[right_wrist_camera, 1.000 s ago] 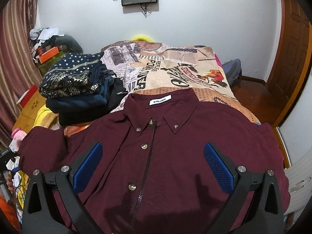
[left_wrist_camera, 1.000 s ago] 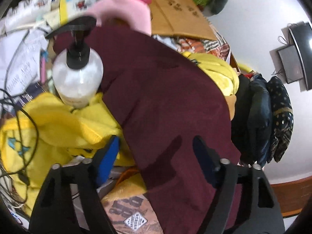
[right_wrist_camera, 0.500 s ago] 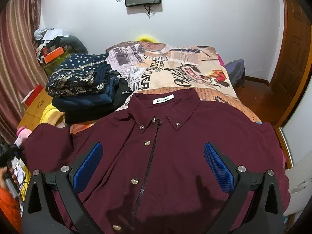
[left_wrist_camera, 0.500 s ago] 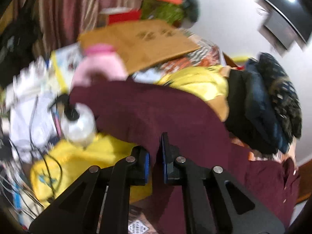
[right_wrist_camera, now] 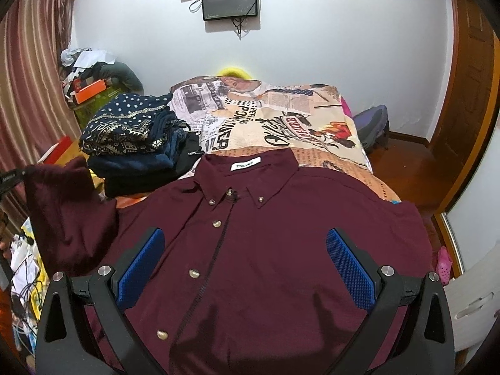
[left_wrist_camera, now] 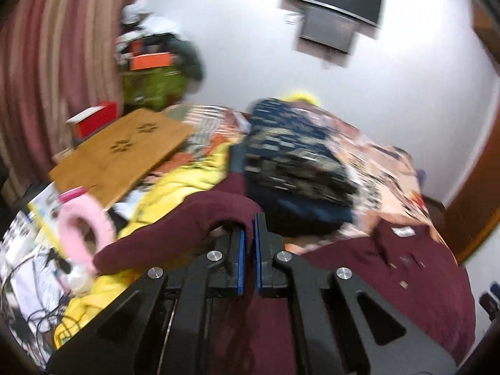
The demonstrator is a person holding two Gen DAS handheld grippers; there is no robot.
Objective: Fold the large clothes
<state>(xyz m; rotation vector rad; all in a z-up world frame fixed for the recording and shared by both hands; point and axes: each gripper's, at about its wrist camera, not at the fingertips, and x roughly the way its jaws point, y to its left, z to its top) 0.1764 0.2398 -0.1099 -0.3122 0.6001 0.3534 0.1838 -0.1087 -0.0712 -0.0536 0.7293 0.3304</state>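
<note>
A maroon button-up shirt [right_wrist_camera: 265, 250] lies front up on the bed, collar toward the far wall. My left gripper [left_wrist_camera: 248, 240] is shut on its left sleeve [left_wrist_camera: 187, 222] and holds the sleeve lifted off the bedside clutter; the raised sleeve [right_wrist_camera: 62, 200] shows at the left of the right wrist view. My right gripper [right_wrist_camera: 247, 265] is open and empty, hovering above the shirt's chest.
A stack of folded dark clothes [right_wrist_camera: 137, 143] sits left of the collar on the newspaper-print bedsheet [right_wrist_camera: 281, 125]. Yellow cloth [left_wrist_camera: 181, 184], a pink bottle [left_wrist_camera: 84, 218], a wooden board [left_wrist_camera: 125, 153] and cables crowd the left side. A wooden door [right_wrist_camera: 468, 93] stands right.
My left gripper closed on the sleeve and lifted it, swinging up and right toward the bed. The right gripper stayed open, drifting slightly closer over the shirt.
</note>
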